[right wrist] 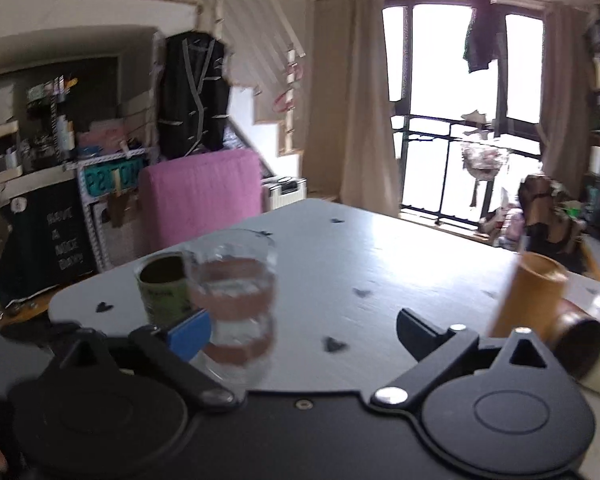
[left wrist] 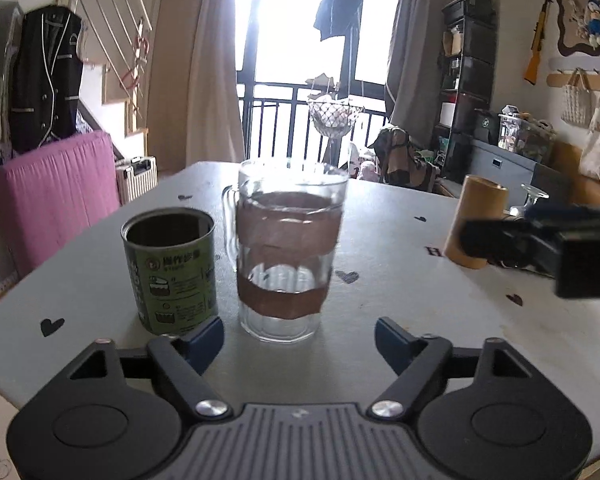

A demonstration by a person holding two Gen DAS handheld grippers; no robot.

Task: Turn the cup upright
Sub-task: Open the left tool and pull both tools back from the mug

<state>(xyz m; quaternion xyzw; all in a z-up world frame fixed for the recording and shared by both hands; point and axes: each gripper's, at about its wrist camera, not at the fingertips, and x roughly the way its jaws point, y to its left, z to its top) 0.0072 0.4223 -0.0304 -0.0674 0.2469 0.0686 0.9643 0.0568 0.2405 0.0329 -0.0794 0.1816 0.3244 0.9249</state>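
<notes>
A clear glass mug (left wrist: 286, 252) with a brown band and a handle stands upright on the grey table (left wrist: 400, 300), mouth up. My left gripper (left wrist: 299, 340) is open just in front of it, touching nothing. A green tin cup (left wrist: 172, 268) stands upright to the mug's left. In the right wrist view the mug (right wrist: 236, 300) and tin cup (right wrist: 164, 284) show at left, blurred. My right gripper (right wrist: 304, 332) is open and empty above the table, and it shows at the right edge of the left wrist view (left wrist: 548, 240).
A tan cylinder (left wrist: 476, 220) stands at the right of the table, with a stemmed glass (left wrist: 534, 196) behind it. In the right wrist view a dark-ended cup (right wrist: 584, 348) lies on its side beside the tan cylinder (right wrist: 528, 296). A pink-covered chair (left wrist: 56, 196) stands at the left edge.
</notes>
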